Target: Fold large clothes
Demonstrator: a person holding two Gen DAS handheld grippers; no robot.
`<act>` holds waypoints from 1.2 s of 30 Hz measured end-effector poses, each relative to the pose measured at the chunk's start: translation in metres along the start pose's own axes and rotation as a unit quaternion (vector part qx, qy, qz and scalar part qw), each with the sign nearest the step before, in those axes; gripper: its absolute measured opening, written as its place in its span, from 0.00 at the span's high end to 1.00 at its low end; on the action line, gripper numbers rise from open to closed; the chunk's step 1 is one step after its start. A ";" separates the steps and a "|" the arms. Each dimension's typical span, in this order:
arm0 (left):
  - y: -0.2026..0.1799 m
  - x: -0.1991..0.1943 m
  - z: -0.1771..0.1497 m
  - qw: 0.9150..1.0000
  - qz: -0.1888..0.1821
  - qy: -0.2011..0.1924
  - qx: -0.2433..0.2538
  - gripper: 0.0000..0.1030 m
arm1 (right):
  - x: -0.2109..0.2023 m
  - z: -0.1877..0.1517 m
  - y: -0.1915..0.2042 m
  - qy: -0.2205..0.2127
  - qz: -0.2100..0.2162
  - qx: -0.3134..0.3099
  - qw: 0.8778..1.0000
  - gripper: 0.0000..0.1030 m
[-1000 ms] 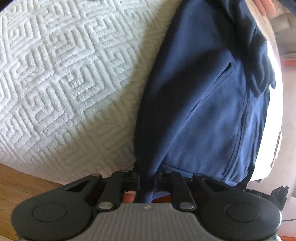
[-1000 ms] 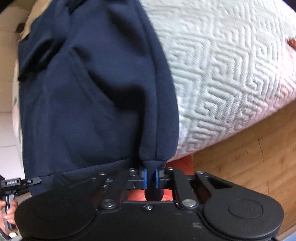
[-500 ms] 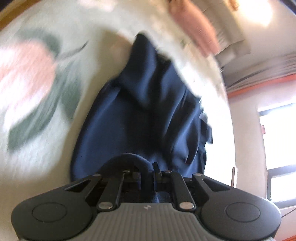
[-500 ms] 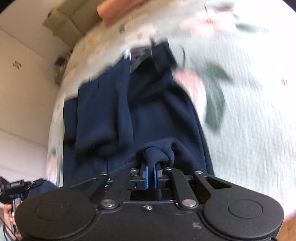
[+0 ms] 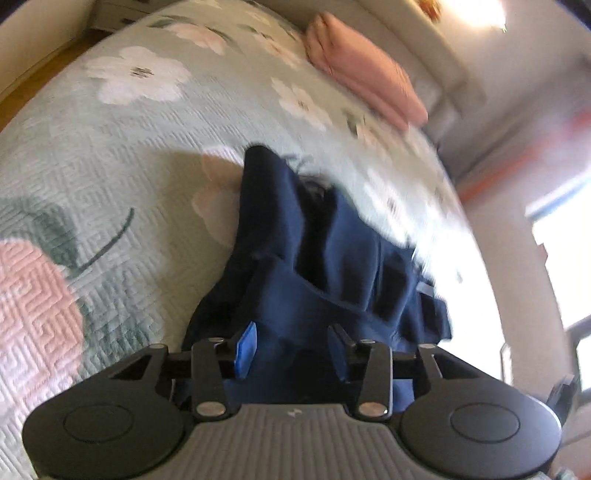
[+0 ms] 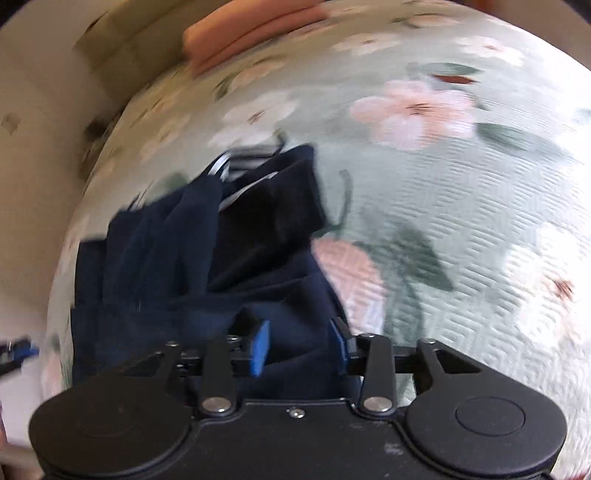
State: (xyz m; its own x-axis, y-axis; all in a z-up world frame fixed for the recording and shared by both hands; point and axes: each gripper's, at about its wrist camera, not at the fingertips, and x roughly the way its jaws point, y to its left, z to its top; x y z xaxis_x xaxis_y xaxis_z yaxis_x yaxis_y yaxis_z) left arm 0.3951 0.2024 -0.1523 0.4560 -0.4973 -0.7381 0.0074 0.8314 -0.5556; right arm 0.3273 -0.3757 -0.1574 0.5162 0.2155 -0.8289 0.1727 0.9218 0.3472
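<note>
A navy blue garment (image 5: 314, 266) lies bunched and partly folded on the floral quilted bedspread (image 5: 110, 155). It also shows in the right wrist view (image 6: 207, 266), with a light striped lining at its far end. My left gripper (image 5: 291, 347) is open, its blue-padded jaws standing apart just over the garment's near edge. My right gripper (image 6: 301, 349) is open too, its jaws apart over the near right edge of the cloth. Neither holds the fabric.
A folded pink cloth (image 5: 365, 85) lies at the far end of the bed, also in the right wrist view (image 6: 251, 33). Wooden floor (image 5: 44, 74) shows at far left. A bright window (image 5: 561, 258) and wall lie to the right.
Both grippers carried the garment's hem up over the bed edge and forward onto the bed, then opened and let go of the cloth.
</note>
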 end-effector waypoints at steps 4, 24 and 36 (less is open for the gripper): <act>-0.008 0.026 0.002 0.997 0.038 0.031 0.057 0.48 | 0.021 0.008 0.020 0.020 -0.007 -0.079 0.997 0.27; -0.032 0.096 0.013 0.983 0.076 0.052 0.162 0.92 | 0.065 0.010 0.015 0.040 -0.008 -0.129 0.991 0.71; -0.024 0.109 0.013 0.987 0.064 0.056 0.138 0.52 | 0.078 0.013 0.006 0.068 0.008 -0.109 0.992 0.49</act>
State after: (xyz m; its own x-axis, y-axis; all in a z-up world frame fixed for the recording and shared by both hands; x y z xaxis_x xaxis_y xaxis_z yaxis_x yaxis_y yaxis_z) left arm 0.4558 0.1312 -0.2145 0.3669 -0.3960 -0.8417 0.2063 0.9170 -0.3415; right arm 0.3791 -0.3580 -0.2141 0.3963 0.2577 -0.8812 -0.0277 0.9627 0.2691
